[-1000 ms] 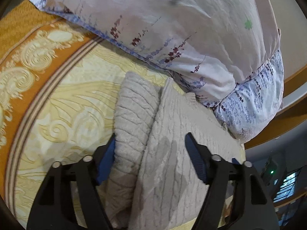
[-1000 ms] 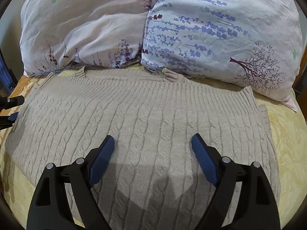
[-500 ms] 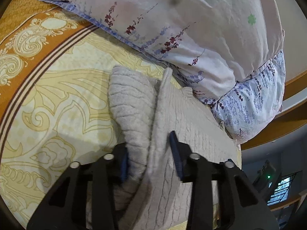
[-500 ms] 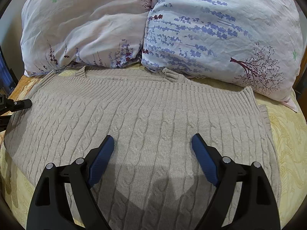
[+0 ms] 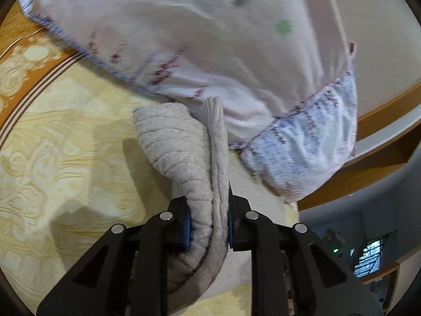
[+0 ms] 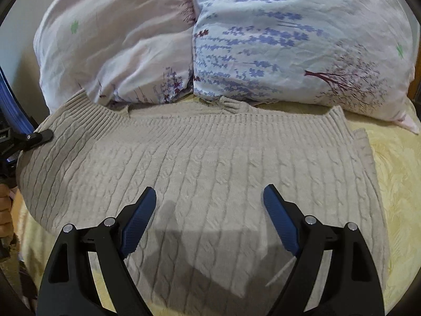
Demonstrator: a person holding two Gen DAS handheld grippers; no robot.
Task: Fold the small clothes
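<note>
Knitwear fills our view: at nine o'clock our left gripper [image 5: 208,226] pinches the beige cable-knit sweater's [image 6: 200,173] bunched edge, the garment spreads flat across the yellow bedspread [image 6: 394,173] below two floral pillows [image 6: 289,39], and our right gripper [image 6: 209,210] hovers spread wide at six o'clock.

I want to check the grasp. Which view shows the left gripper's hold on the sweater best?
The left wrist view: the left gripper is shut on bunched sweater edge. The right wrist view shows only its tip at the sweater's left edge.
</note>
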